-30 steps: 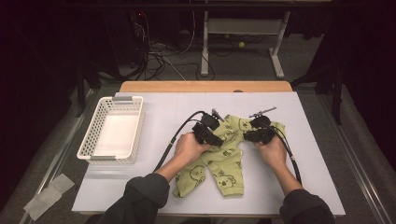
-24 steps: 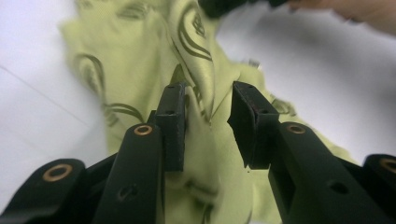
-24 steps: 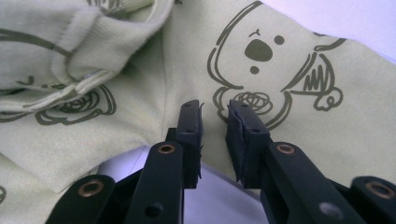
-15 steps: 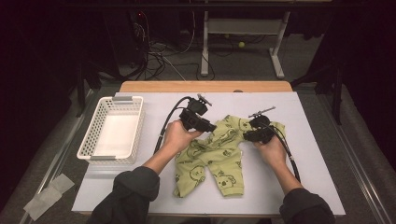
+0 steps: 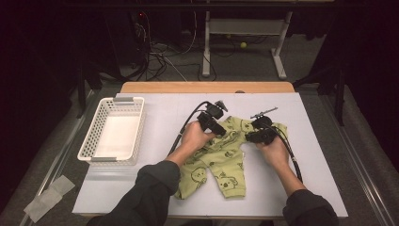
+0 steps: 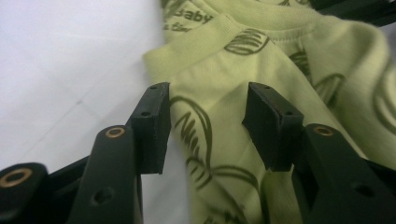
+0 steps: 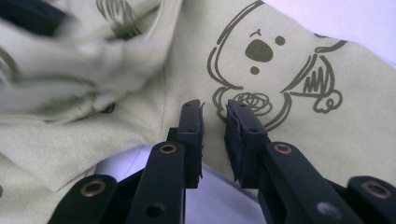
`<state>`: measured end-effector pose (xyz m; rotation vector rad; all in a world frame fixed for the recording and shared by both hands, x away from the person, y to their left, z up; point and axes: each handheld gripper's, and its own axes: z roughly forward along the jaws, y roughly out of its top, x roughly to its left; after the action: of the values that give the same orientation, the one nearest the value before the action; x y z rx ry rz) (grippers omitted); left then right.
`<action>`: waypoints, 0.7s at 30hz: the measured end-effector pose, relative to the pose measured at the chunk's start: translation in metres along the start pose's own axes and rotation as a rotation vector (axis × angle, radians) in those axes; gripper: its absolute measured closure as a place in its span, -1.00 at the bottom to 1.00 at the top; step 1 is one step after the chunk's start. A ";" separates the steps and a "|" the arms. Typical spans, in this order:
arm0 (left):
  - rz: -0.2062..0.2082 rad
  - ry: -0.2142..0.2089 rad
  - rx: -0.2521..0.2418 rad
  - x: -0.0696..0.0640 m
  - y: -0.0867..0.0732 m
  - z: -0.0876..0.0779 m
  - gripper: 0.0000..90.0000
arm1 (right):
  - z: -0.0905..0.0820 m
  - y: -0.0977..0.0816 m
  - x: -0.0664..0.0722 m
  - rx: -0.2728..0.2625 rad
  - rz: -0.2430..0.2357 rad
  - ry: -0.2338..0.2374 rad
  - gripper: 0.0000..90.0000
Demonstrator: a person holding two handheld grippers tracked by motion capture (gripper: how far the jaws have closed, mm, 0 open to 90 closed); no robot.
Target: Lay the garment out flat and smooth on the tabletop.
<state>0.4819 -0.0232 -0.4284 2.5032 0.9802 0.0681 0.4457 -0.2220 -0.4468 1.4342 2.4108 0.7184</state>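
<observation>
On tabletop [image 5: 155, 183], green baby garment [image 5: 221, 155] lies mid-sheet; left tool [image 6: 205, 126] just opening, released, fabric between jaws ungripped; right tool [image 7: 214, 135] clenched on garment edge. Risk: left regrip catches two layers, bunching fold

Basket [image 5: 113, 136] left of garment [image 5: 221, 155]

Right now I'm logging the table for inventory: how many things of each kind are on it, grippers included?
Grippers: 2, left and right
Garment: 1, green
Basket: 1, white
Total: 4
</observation>
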 end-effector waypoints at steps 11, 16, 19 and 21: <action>-0.018 -0.032 -0.041 0.009 -0.001 -0.018 0.85 | 0.000 0.000 0.002 0.004 -0.005 -0.012 0.71; -0.018 -0.025 -0.052 0.013 -0.002 -0.027 0.88 | 0.000 0.001 0.003 0.008 -0.001 -0.017 0.71; -0.013 -0.013 -0.060 0.014 -0.004 -0.034 0.88 | 0.000 0.001 0.002 0.006 -0.002 -0.015 0.71; -0.013 -0.001 -0.072 0.016 -0.005 -0.041 0.88 | 0.000 0.001 0.002 0.006 -0.004 -0.012 0.71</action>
<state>0.4820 0.0065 -0.3955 2.4307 0.9759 0.0962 0.4455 -0.2202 -0.4465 1.4317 2.4074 0.7002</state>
